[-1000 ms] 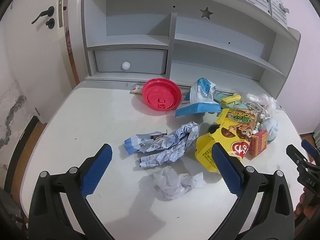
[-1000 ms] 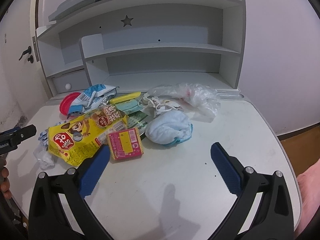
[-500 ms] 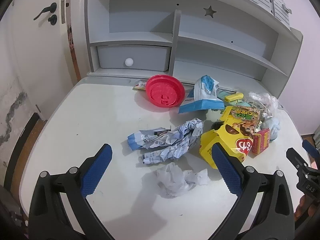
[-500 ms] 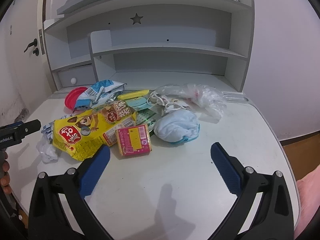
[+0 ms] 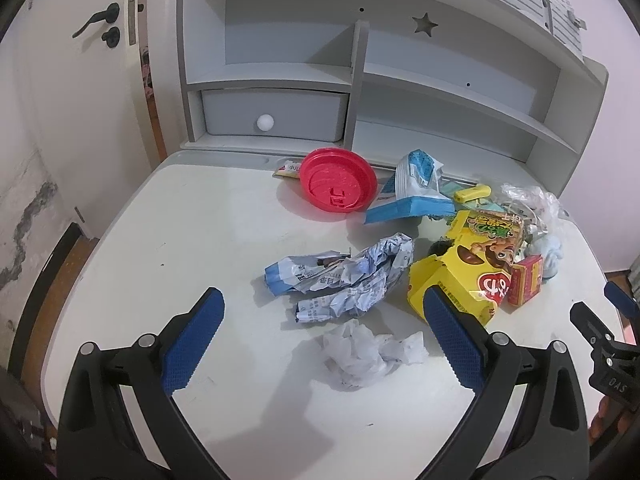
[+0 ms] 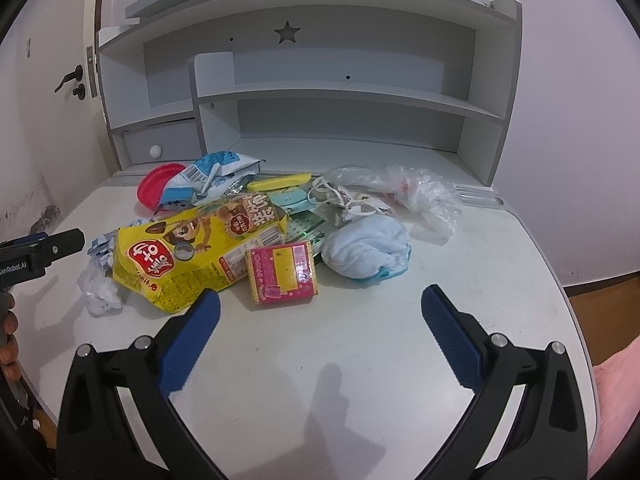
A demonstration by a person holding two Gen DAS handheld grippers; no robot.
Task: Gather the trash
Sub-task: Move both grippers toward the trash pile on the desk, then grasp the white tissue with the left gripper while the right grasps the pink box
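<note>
Trash lies piled on a white desk [image 5: 192, 240]. In the left wrist view my left gripper [image 5: 322, 300] is open and empty above a crumpled white tissue [image 5: 368, 354] and a crumpled blue-white wrapper [image 5: 344, 276]. A yellow snack box [image 5: 468, 272], a red lid [image 5: 338, 186] and a blue pouch [image 5: 416, 188] lie beyond. In the right wrist view my right gripper [image 6: 320, 300] is open and empty in front of a pink packet [image 6: 282, 272], the yellow snack box [image 6: 192, 252], a pale blue cloth [image 6: 366, 250] and a clear plastic bag [image 6: 404, 188].
A grey-white shelf unit [image 5: 360, 80] with a drawer [image 5: 272, 114] stands at the desk's back edge. A door [image 5: 80, 60] is at the left. Wooden floor [image 6: 600, 320] shows past the desk's right edge.
Both grippers have drawn a little nearer to the trash pile and tilted slightly. Nothing on the desk has moved.
</note>
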